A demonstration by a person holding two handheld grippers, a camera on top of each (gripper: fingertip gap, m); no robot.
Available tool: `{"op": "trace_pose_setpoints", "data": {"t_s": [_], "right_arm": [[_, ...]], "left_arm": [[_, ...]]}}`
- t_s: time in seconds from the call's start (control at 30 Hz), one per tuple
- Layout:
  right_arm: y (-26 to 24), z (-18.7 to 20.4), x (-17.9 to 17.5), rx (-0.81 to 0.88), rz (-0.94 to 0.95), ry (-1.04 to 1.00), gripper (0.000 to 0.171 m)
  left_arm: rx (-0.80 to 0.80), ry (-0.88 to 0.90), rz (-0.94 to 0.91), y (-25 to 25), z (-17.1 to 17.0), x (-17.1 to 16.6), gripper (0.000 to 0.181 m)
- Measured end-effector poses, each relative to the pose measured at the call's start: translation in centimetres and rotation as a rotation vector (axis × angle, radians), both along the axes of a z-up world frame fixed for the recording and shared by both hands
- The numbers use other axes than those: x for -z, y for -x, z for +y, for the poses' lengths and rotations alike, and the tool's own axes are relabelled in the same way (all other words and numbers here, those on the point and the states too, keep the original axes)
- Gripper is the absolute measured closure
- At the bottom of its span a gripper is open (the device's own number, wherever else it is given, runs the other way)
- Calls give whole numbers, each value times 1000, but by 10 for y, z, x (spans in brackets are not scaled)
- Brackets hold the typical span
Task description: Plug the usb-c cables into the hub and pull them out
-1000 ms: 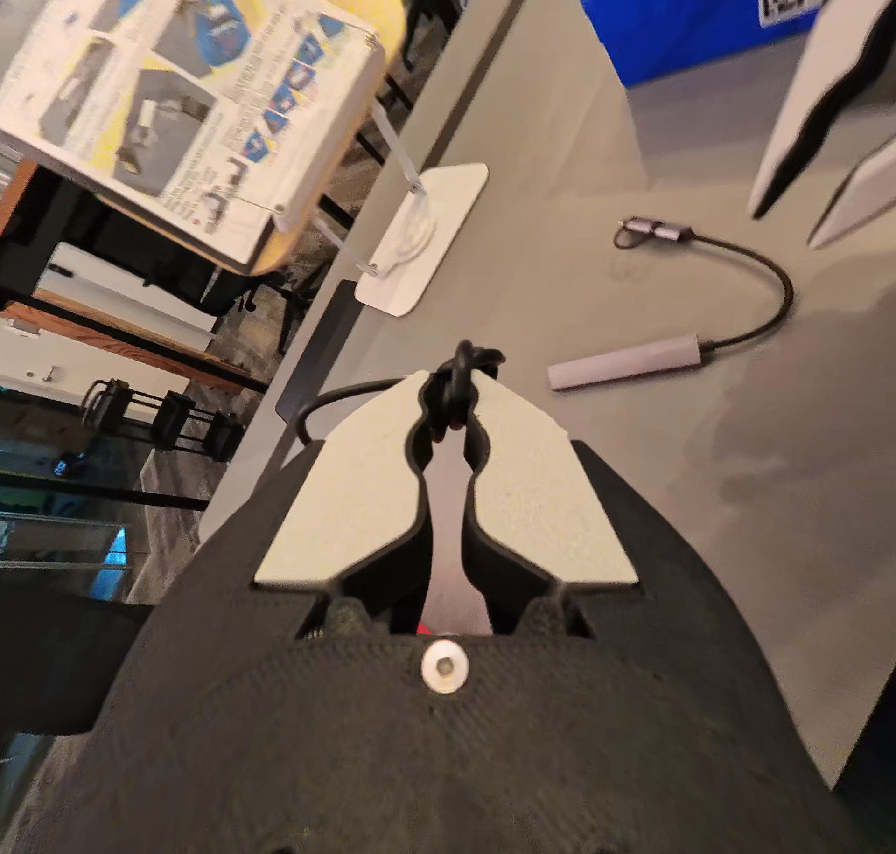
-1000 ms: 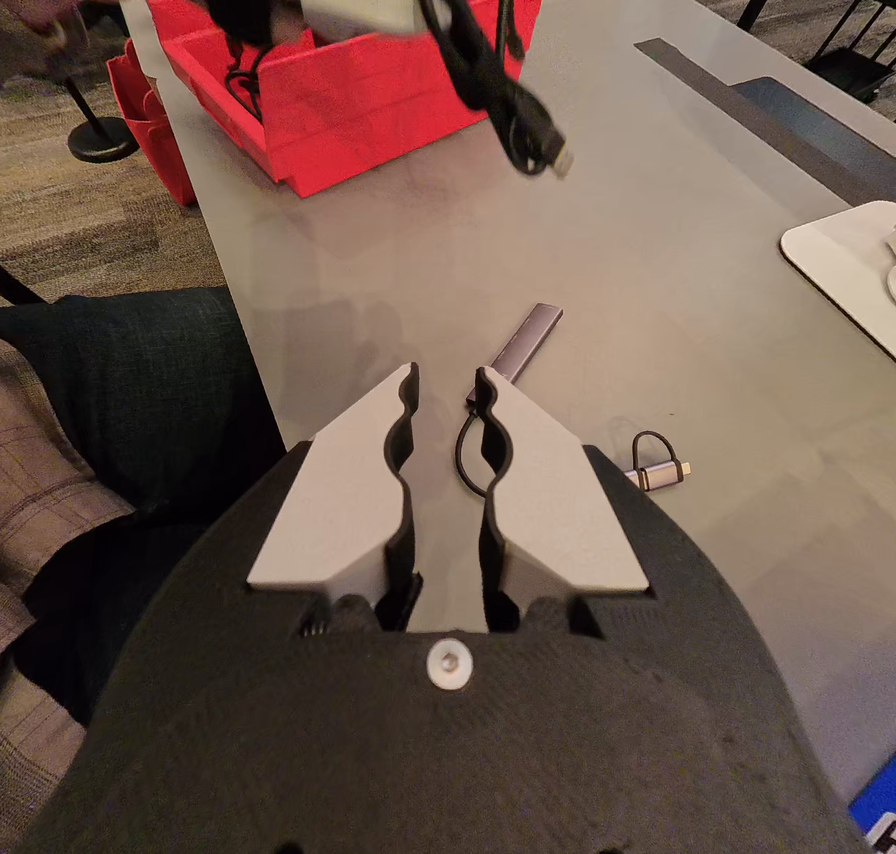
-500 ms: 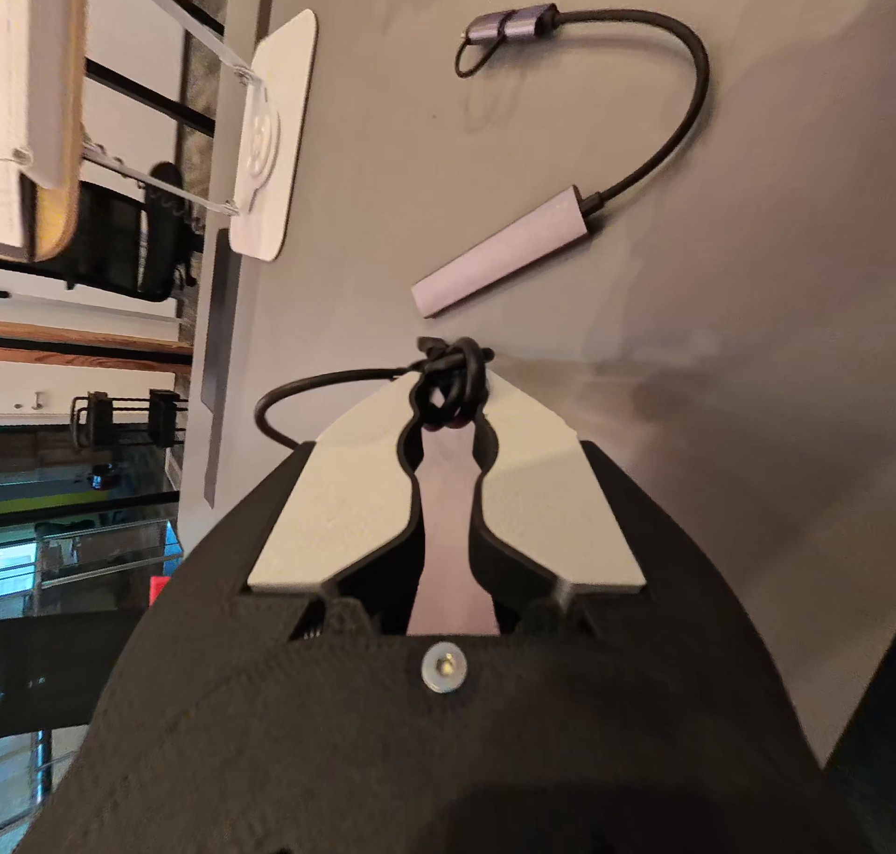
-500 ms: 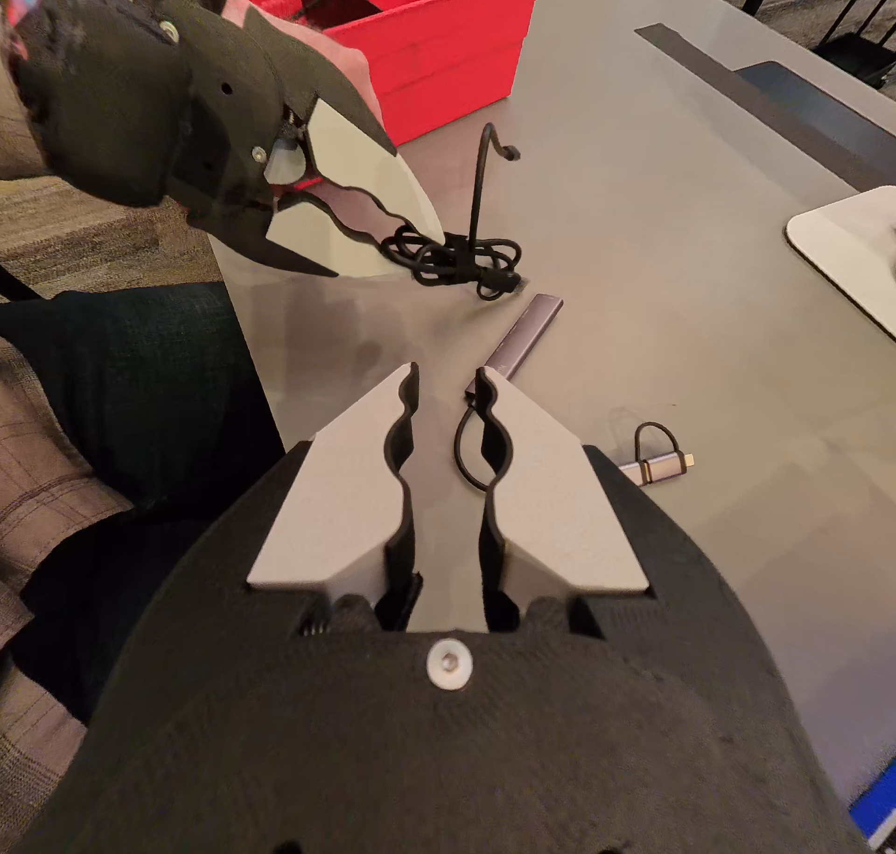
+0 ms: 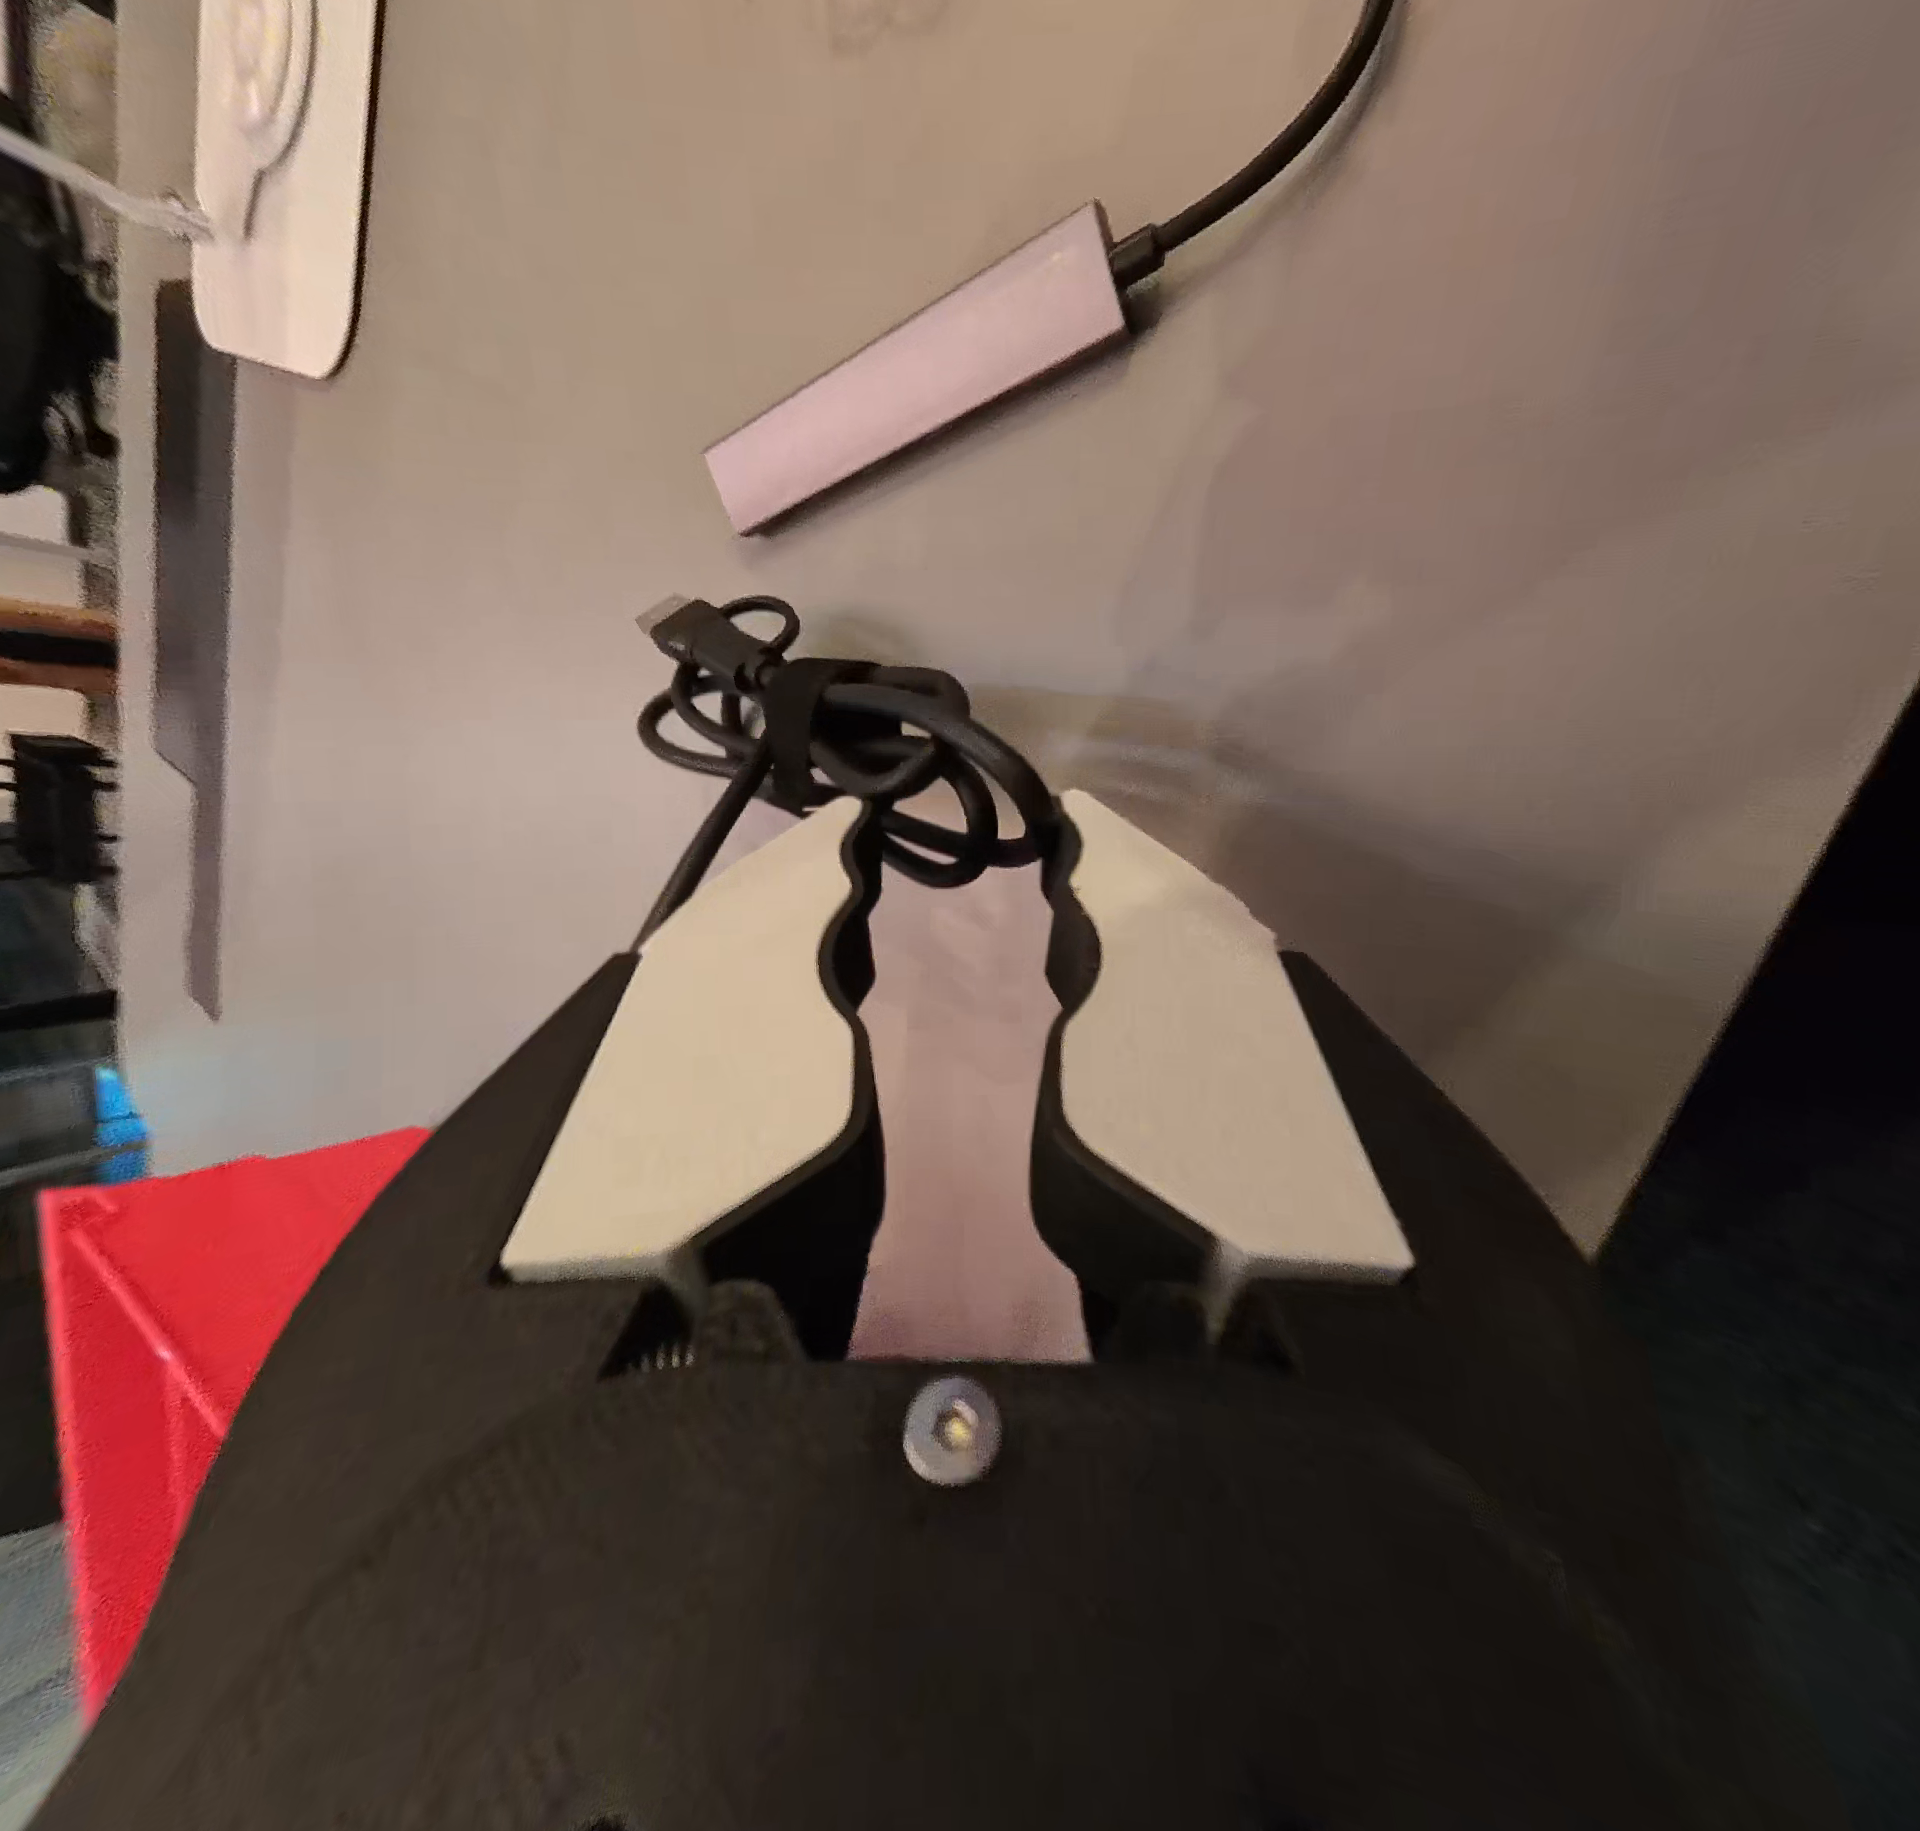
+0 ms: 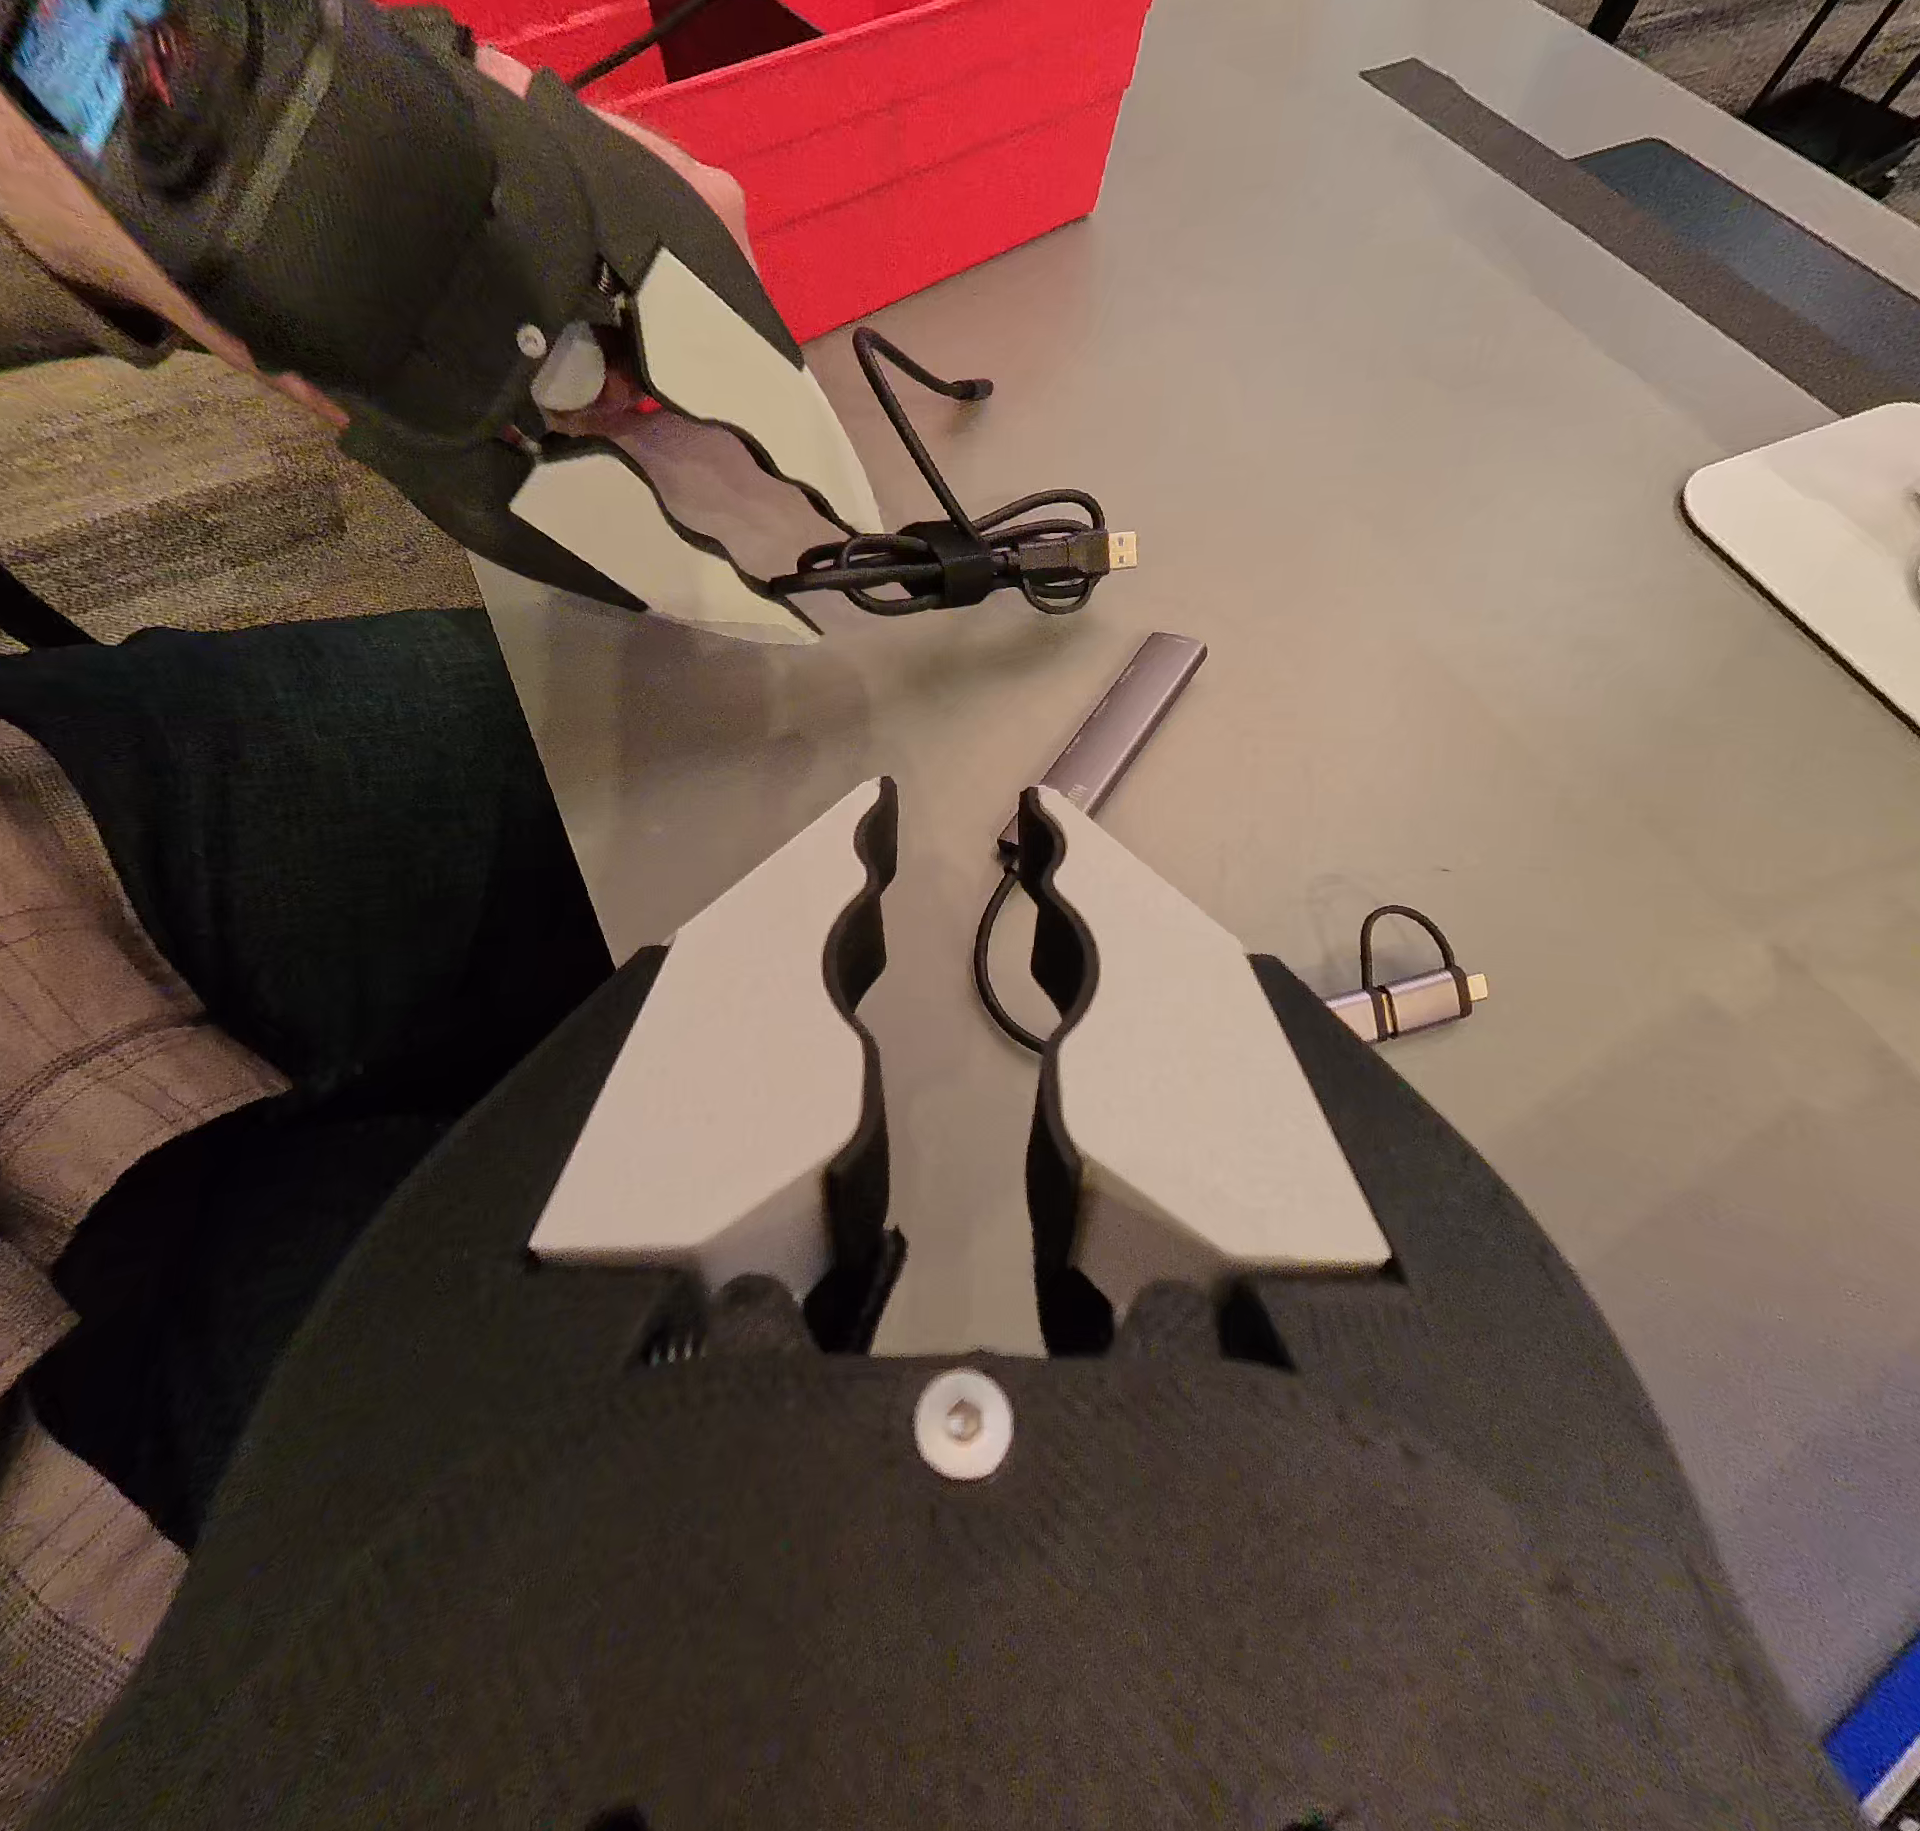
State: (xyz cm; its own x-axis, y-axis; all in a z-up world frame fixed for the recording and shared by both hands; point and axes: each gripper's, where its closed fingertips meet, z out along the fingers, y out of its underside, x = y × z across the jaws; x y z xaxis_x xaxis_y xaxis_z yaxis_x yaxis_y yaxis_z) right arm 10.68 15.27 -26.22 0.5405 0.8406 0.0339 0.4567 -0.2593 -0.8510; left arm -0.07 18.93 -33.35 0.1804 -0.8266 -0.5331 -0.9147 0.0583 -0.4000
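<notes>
The left gripper [image 5: 951, 825], jaws spread, is letting a bundled black cable [image 6: 966, 560] rest mid-desk beside the hub [image 6: 1127, 716], while the right gripper [image 6: 956, 805] is hovering spread-jawed and empty, nothing plugged in yet.

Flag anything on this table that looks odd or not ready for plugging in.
The black cable at the left gripper is bundled and strapped in a coil, one loose end arching up, so it is not ready to plug in. The gripper's jaws stand apart around its loops. The hub lies flat with nothing plugged into the end that shows.
</notes>
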Motion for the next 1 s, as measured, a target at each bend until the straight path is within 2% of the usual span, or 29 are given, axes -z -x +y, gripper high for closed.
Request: {"op": "trace_pose_setpoints", "data": {"t_s": [0.23, 0.37, 0.53, 0.73, 0.9, 1.0], "right_arm": [[2, -2, 0, -9, -1, 0, 151], [2, -1, -1, -5, 3, -2, 151], [3, -2, -1, -9, 1, -3, 151], [3, -2, -2, -11, 2, -4, 151], [1, -2, -1, -10, 4, -2, 151], [-1, -1, -1, -6, 10, 0, 151]], "left_arm": [[-216, 278, -295, 0, -11, -10, 143], [-295, 308, -412, 2, -5, -21, 136], [-341, 232, -406, 8, 9, -28, 133], [-403, 43, -282, 24, 37, -25, 134], [-462, 33, -250, 29, 51, -18, 130], [-507, 121, -257, 31, 50, -6, 126]]}}
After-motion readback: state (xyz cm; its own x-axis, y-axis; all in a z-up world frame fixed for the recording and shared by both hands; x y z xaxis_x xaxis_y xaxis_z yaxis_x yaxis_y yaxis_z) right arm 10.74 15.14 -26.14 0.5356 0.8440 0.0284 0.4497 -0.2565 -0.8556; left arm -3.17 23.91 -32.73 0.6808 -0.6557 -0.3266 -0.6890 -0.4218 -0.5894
